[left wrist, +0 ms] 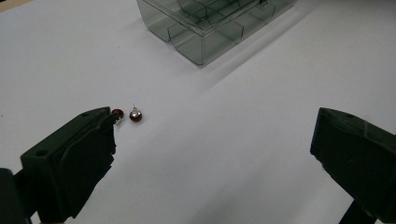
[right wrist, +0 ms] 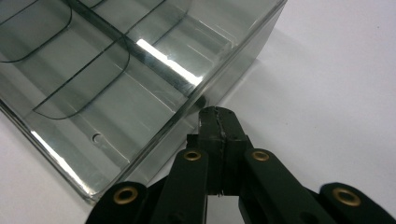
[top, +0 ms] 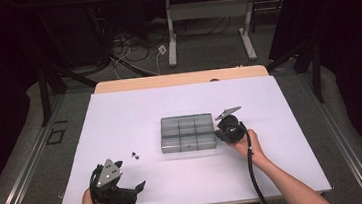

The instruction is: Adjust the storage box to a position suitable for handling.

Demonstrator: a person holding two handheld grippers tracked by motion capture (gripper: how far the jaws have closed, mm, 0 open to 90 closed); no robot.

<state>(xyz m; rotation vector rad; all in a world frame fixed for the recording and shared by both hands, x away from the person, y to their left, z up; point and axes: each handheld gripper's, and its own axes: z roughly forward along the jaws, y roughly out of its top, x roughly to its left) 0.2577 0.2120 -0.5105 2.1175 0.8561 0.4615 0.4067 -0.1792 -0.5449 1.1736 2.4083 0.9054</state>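
A clear grey compartment box (top: 187, 133) stands in the middle of the white table (top: 120, 118). Two small dark red round pieces with silver pins lie to its left; one (left wrist: 135, 115) is in plain sight, the other (left wrist: 117, 112) is partly behind my left jaw. In the high view they are tiny dots (top: 135, 155). My left gripper (top: 130, 175) is open near the table's front left, with nothing between its jaws (left wrist: 215, 126). My right gripper (top: 217, 133) is shut, its tips (right wrist: 218, 116) against the outside of the box's wall (right wrist: 116, 70). Nothing shows between its jaws.
The table's wooden far edge (top: 182, 78) lies beyond the white surface. Behind it are the legs of another desk (top: 210, 34) and loose cables on the floor (top: 133, 49). Dark frames (top: 44, 90) flank the table.
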